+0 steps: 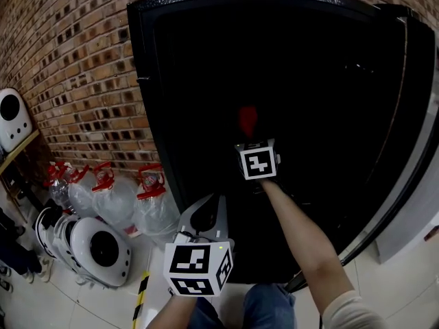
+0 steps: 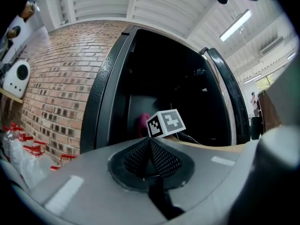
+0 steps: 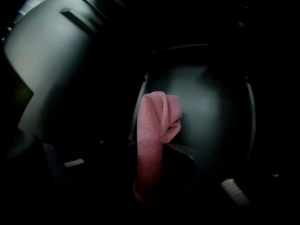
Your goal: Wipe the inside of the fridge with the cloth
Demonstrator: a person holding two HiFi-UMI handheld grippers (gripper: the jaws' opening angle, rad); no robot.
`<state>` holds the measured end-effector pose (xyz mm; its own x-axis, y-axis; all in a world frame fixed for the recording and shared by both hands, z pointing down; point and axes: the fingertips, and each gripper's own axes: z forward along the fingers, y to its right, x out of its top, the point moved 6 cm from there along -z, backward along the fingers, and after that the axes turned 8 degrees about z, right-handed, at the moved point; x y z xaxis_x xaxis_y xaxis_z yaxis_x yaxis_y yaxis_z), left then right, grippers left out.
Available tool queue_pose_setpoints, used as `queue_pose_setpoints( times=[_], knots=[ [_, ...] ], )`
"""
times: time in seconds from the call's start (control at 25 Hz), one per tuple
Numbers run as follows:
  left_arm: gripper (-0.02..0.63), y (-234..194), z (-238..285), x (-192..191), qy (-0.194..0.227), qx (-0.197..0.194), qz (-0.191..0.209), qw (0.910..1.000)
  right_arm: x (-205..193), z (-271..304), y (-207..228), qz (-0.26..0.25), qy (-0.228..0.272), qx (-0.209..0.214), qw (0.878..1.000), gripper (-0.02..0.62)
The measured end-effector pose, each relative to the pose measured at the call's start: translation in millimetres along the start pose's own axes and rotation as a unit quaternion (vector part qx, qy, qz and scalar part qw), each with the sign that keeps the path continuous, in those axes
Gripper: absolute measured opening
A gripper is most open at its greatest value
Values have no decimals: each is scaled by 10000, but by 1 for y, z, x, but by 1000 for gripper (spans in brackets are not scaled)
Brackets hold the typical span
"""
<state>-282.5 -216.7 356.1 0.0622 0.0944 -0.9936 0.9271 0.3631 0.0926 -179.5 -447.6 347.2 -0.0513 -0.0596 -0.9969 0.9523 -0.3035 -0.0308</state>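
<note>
the fridge [image 1: 147, 81] is seen open against a brick wall [image 1: 68, 67], its inside so dark in the head view that no shelves or walls can be made out. the right gripper [image 1: 251, 141] is held inside the cavity, and its tongs are clamped on the pink cloth [image 3: 152, 135]. the cloth is folded over at its far end and appears to be pressed against a dim grey inner surface, though the gloom leaves the contact uncertain. in the head view only a small reddish patch of the cloth is seen beyond the marker cube. the left gripper [image 1: 206, 214] is kept outside, near the lower left of the fridge opening, with its tongs brought together on nothing. clear bottles with red caps [image 1: 110, 194] are stood on the floor to the left.
</note>
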Motion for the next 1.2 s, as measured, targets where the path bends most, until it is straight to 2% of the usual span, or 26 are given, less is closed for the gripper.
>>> queue_pose_setpoints(
  times=[0.28,0.6,0.88,1.04,1.2],
  knots=[
    [11,21,17,4,29,-271,-31,9996,-5,-23,59,167,-53,-853,9962,60],
    [11,39,23,7,47,-505,-7,9987,-14,-48,113,816,-22,-1585,9840,60],
    [11,47,27,6,25,-569,-20,9984,-14,-67,109,743,-31,-1622,9840,60],
    [10,50,30,6,40,-592,-44,9982,-5,-86,101,696,311,-1500,9857,60],
    [10,56,34,5,28,-640,-76,9979,-7,-102,91,645,433,-1333,9880,60]
  ],
)
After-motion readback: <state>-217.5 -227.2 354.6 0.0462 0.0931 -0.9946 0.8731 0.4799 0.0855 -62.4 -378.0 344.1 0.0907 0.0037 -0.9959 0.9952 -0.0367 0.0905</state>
